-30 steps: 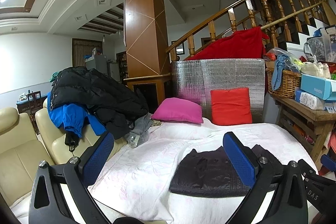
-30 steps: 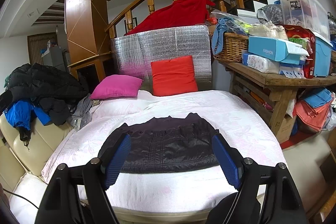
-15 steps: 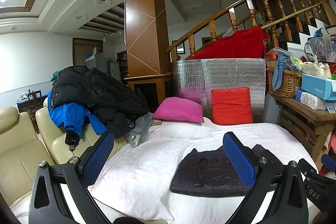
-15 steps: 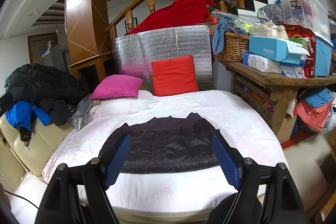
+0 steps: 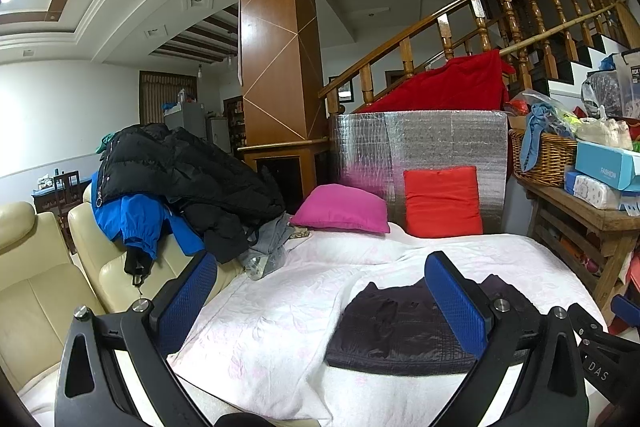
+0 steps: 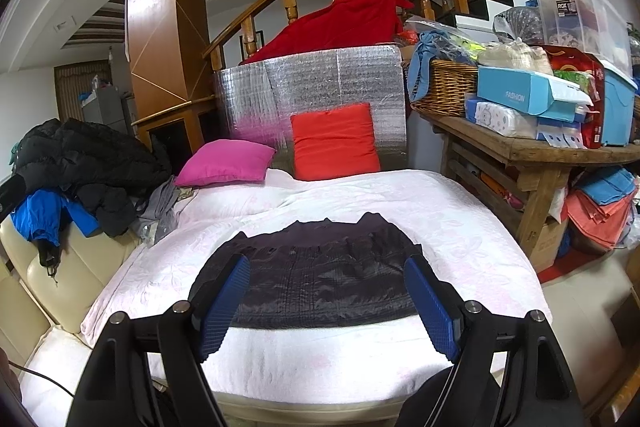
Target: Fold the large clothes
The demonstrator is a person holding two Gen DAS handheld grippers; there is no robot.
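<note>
Living room with staircase and wooden pillar; work surface is a white quilted bed cover spread over a low bed, catalogued from the near edge outward

- Right gripper: jaws spread wide, nothing between the blue pads, held above the near edge of the cover and tilted down toward the garment
- Left gripper: jaws also spread wide and empty, aimed nearly level across the bed, with the garment showing low and to the right of its line
- Dark quilted garment: lies flat on the cover just beyond the right gripper, already folded into a compact block; long axis runs side to side across both views, near hem straight, collar points toward the far side
- Governing relation: the garment sits squarely ahead of the right gripper, its ends flanking both pads, and off to the right of the left one; the right hand is judged the nearer
- Pink cushion and red cushion: at the head of the bed, well apart from the garment
- Pile of unfolded coats: black and blue, heaped on the cream armchair at far left, on the left hand's side; judged the likely next stock
</note>
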